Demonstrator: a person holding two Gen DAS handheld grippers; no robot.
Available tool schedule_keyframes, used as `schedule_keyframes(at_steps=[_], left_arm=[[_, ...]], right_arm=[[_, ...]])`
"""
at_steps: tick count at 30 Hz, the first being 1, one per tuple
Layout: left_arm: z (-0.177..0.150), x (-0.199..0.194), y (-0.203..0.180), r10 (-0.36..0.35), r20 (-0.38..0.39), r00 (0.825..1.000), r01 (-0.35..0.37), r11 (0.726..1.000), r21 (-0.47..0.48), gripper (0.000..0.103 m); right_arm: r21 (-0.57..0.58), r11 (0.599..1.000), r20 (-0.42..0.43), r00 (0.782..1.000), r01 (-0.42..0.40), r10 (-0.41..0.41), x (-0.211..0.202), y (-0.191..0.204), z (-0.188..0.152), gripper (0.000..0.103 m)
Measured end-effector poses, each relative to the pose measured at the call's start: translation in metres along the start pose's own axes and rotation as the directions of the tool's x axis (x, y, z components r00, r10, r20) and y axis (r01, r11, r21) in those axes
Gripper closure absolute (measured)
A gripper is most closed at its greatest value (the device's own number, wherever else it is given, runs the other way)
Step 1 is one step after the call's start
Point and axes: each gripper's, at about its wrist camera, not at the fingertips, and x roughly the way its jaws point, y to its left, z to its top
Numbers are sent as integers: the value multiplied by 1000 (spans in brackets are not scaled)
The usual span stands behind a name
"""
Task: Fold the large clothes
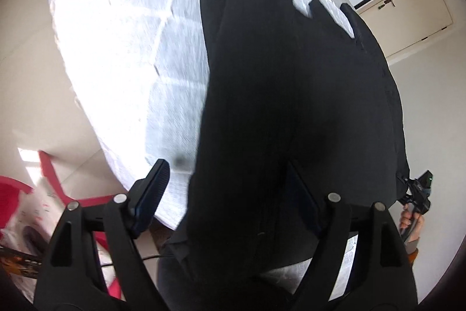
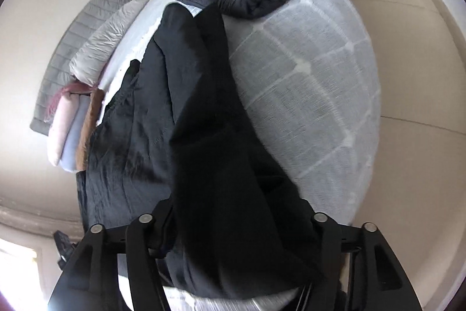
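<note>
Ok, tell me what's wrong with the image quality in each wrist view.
Left wrist view: the white mattress cover is blown out and motion-smeared, and the black garment is a near-featureless dark mass. Right wrist view: softer light, with slight smear on the mattress cover; strong fisheye bending in both.

one black garment point(image 2: 204, 112), one bed point(image 2: 320, 107), two claws point(image 1: 227, 188) point(image 2: 238, 226)

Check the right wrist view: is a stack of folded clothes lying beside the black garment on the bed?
Yes: a stack of folded clothes lies left of the black garment.
</note>
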Motion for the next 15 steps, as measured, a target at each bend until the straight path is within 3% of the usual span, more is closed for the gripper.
schedule_keyframes(at_steps=[3,7,12,15], left_arm=[[15,-26,-4,48,101,994,-57,995,84,22],[44,-28,-21,47,143,989,-66,989,134,22],[86,2,-44,48,167,985,-78,981,179,22],[112,29,-50,64,160,985,-84,989,125,25]], right_arm=[[-57,997,66,996,59,-55,-29,9,6,39],[-105,990,174,982,89,-70,-48,25,33,35],[-166,986,176,984,24,6,-12,62,75,35],[-217,973,188,981,83,-41,22,84,101,35]])
